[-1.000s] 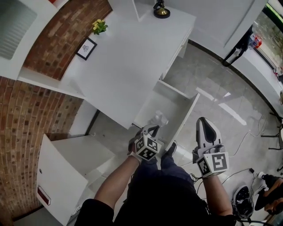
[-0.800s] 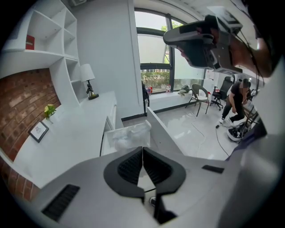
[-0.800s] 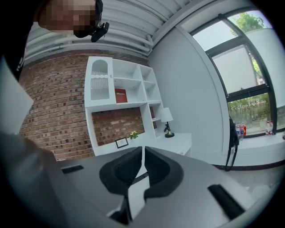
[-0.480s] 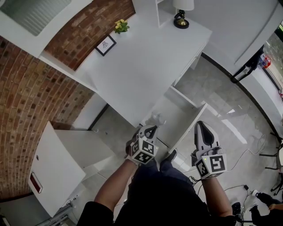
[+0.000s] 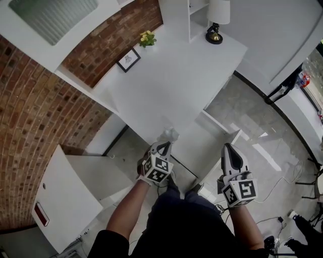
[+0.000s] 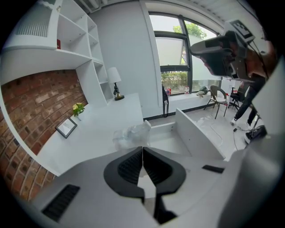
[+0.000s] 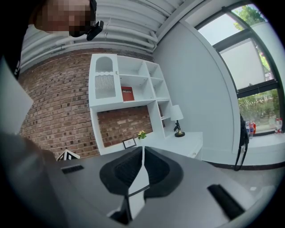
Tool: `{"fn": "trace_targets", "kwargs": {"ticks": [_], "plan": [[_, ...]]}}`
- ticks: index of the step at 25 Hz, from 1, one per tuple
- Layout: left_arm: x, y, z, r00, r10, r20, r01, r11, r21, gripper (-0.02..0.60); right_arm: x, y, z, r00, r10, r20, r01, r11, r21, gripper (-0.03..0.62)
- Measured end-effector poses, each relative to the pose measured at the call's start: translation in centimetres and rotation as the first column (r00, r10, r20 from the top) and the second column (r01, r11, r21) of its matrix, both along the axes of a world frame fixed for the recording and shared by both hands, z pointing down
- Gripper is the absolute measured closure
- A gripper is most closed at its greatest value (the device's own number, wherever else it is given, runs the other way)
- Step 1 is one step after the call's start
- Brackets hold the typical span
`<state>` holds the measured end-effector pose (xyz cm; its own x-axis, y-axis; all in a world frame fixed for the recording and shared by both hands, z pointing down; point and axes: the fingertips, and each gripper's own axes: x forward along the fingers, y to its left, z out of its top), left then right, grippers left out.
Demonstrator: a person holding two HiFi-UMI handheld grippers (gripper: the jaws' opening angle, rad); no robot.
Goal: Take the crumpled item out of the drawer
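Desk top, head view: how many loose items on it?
3: lamp at the far corner, yellow flowers by the brick wall, picture frame beside them. None looks hidden.

- Desk (image 5: 166,85): white top, smooth, matt.
- Drawer (image 5: 204,146): same white board, smooth.
- Wall (image 5: 30,116): red brick, rough, matt, with pale mortar joints.
- Floor (image 5: 252,116): grey tile, glossy, mirroring window light.
- Crumpled item (image 6: 131,136): clear thin plastic film, creased, faintly shiny.
- Left gripper (image 5: 163,146) and right gripper (image 5: 227,147): grey moulded plastic shells, matt.
- Pads (image 6: 129,167): black, ribbed, rubber-like.
- Lamp (image 5: 217,20): brass-coloured polished base; matt white shade.
- Picture frame (image 5: 129,59): black, thin.
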<state>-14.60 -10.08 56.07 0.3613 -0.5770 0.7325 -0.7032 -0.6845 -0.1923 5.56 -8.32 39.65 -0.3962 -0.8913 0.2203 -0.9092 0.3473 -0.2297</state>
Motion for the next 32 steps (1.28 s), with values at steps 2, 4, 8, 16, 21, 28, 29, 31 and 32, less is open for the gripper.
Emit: {"fn": "trace_targets", "kwargs": {"ticks": [2, 4, 8, 16, 21, 28, 29, 31, 32], "plan": [[-1.4, -1.2, 0.4, 1.0, -0.004, 0.009, 0.004, 1.0, -0.005, 0.566, -0.9, -0.8, -0.1, 1.0, 0.004, -0.01, -0.004, 1.0, -0.004, 0.582], [-2.5, -2.2, 1.0, 1.0, 0.002, 0.026, -0.002, 1.0, -0.009, 0.566, -1.7, -1.5, 0.0, 1.0, 0.009, -0.016, -0.009, 1.0, -0.01, 0.582], [-4.7, -4.2, 2.4, 0.997, 0.022, 0.068, -0.021, 0.999, -0.026, 0.566, -3.2, -2.5, 0.0, 1.0, 0.021, -0.022, -0.022, 1.0, -0.012, 0.582], [-7.5, -7.0, 6.0, 0.995, 0.02, 0.101, -0.011, 0.996, -0.091, 0.566, -4.1, -3.4, 0.8, 0.997, 0.075, -0.001, -0.075, 0.996, -0.051, 0.582], [-8.0, -8.1, 6.7, 0.997, -0.016, 0.071, 0.022, 0.996, -0.092, 0.563, -4.7, -3.4, 0.9, 0.997, 0.077, -0.01, -0.078, 0.996, -0.053, 0.582], [-7.4, -8.1, 4.5, 0.995, -0.089, -0.052, 0.085, 0.994, -0.064, 0.561, -4.6, -2.8, 0.9, 0.997, 0.076, -0.015, -0.077, 0.996, -0.052, 0.582], [-7.3, -7.9, 3.9, 0.993, -0.098, -0.073, 0.094, 0.994, -0.061, 0.561, -4.5, -2.8, 0.8, 0.997, 0.075, -0.015, -0.075, 0.996, -0.049, 0.582], [-7.2, -7.6, 2.5, 0.984, -0.128, -0.125, 0.122, 0.991, -0.053, 0.561, -4.5, -2.7, 0.5, 0.997, 0.07, -0.015, -0.071, 0.997, -0.044, 0.582], [-7.3, -7.5, 1.8, 0.976, -0.153, -0.153, 0.147, 0.988, -0.051, 0.561, -4.5, -2.7, 0.3, 0.998, 0.067, -0.015, -0.068, 0.997, -0.04, 0.582]]}}
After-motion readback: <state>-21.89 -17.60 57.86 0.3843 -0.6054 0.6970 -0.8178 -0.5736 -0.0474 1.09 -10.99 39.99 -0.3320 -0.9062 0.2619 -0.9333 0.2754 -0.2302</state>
